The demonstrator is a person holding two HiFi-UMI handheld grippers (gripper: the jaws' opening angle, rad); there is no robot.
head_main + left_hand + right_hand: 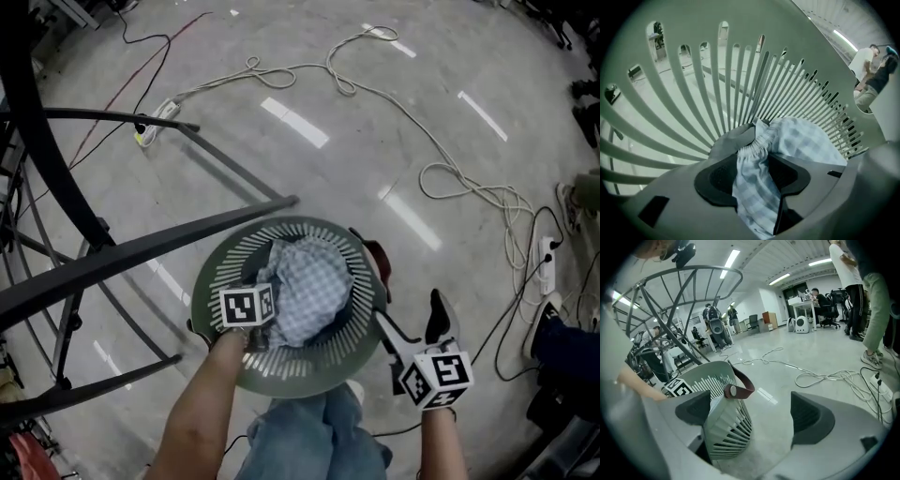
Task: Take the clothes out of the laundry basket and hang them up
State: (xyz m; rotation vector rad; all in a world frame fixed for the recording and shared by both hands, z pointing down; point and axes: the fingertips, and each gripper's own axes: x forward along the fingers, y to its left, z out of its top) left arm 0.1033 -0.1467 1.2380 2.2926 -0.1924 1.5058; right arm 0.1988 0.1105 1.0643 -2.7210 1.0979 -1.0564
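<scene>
A round grey-green laundry basket (pixel 225 272) stands on the floor in front of my legs. A blue-and-white checked garment (pixel 314 286) lies bunched inside it. My left gripper (pixel 258 319) reaches down into the basket at its near left side. In the left gripper view the left gripper (pixel 757 161) is shut on a gathered fold of the checked garment (pixel 806 140), with the slotted basket wall (pixel 693 93) behind. My right gripper (pixel 411 314) hangs outside the basket at its right, open and holding nothing. In the right gripper view the right gripper (pixel 754 411) faces the basket's outer wall (pixel 724 423) and brown strap handle (pixel 740 387).
Black bars of a drying rack (pixel 141 248) cross the left side, close above the basket's rim. White cables (pixel 450 178) loop over the glossy floor, with a power strip (pixel 547 262) at the right. People (pixel 855 287) stand and sit further off in the room.
</scene>
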